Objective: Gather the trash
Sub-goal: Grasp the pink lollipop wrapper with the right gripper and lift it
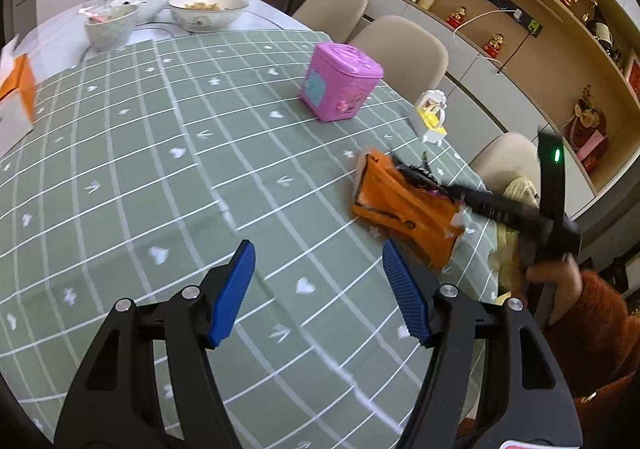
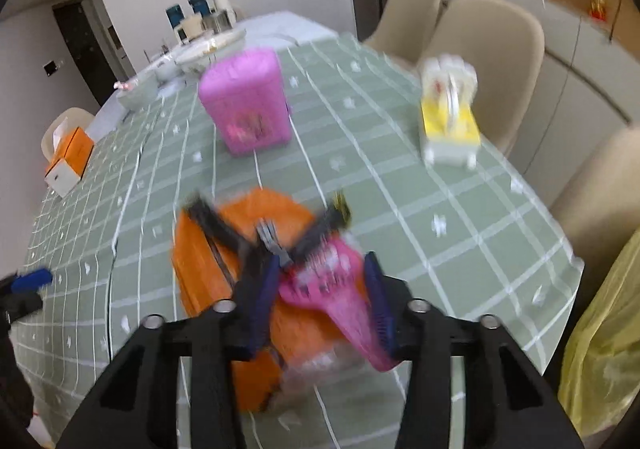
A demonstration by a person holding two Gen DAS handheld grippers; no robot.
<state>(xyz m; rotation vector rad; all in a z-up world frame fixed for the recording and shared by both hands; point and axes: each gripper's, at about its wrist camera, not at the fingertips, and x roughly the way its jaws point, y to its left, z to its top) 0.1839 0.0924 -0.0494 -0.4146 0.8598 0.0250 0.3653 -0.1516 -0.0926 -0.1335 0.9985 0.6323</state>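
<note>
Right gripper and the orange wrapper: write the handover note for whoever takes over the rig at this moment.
Right gripper: jaws around a pink plastic scrap over the flat orange wrapper near the table's right edge; blur hides whether the pads press.
Left gripper: open, empty, above the green checked tablecloth.
Pink lidded box and small white-and-yellow toy stand farther back.
Done: nothing visibly collected.
Left: secure the scrap and wrapper; a yellow plastic bag hangs off the table's right side, possibly for trash.
</note>
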